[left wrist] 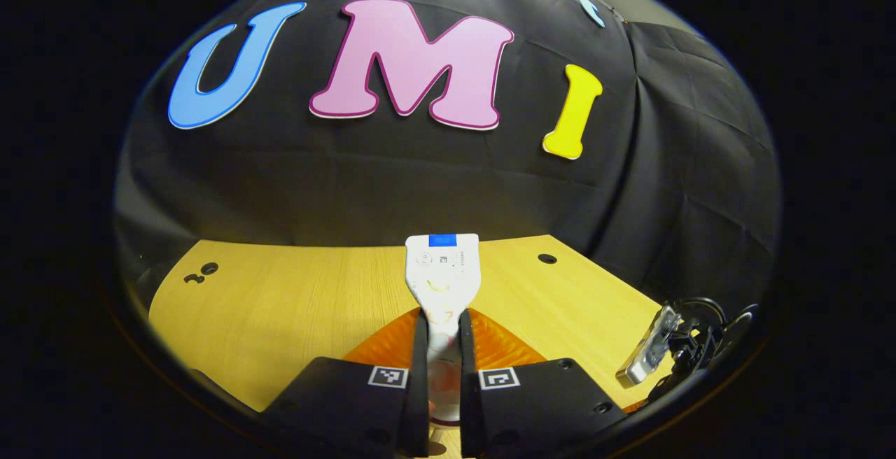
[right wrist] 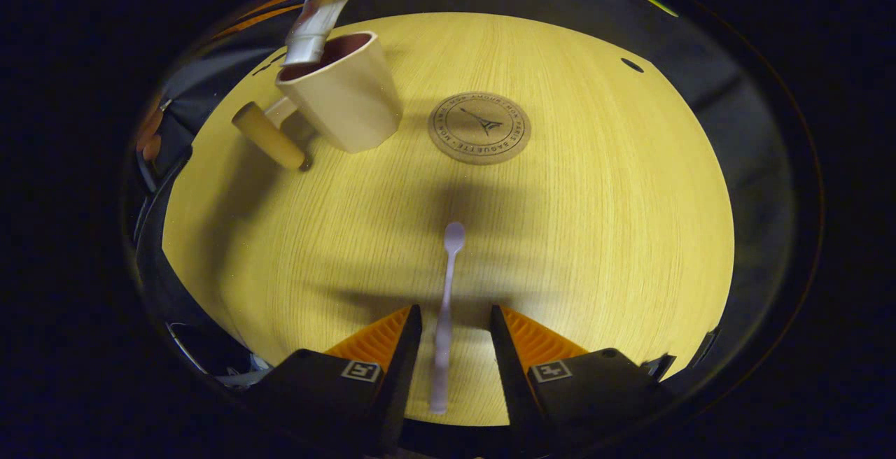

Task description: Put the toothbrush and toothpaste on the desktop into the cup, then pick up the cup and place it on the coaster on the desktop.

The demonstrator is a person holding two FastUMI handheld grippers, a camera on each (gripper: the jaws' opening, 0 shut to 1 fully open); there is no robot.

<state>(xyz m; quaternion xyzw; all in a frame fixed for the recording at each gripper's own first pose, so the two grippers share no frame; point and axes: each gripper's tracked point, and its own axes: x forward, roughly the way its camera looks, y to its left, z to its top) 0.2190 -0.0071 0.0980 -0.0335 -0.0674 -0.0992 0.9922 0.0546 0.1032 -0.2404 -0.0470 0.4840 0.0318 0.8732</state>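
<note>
The left claw [left wrist: 444, 361] grips the toothpaste [left wrist: 442, 277] above the desktop [left wrist: 280, 305].

Toothpaste [right wrist: 316, 19] over cup [right wrist: 346, 95], toothbrush [right wrist: 445, 305] flat

The coaster [right wrist: 479, 127] on the wooden desktop [right wrist: 595, 235] carries a ring of printed capital letters around a small tower drawing; I can make out "PARIS", "BAGUETTE" and "AMOUR", but the other words are too small to read with certainty. The toothpaste [left wrist: 442, 284] tube has a blue patch at its flat end and, under it, small round marks and a square code, all too fine to read. Each gripper body bears two square black-and-white coded markers, which are patterns and not letters.
</note>
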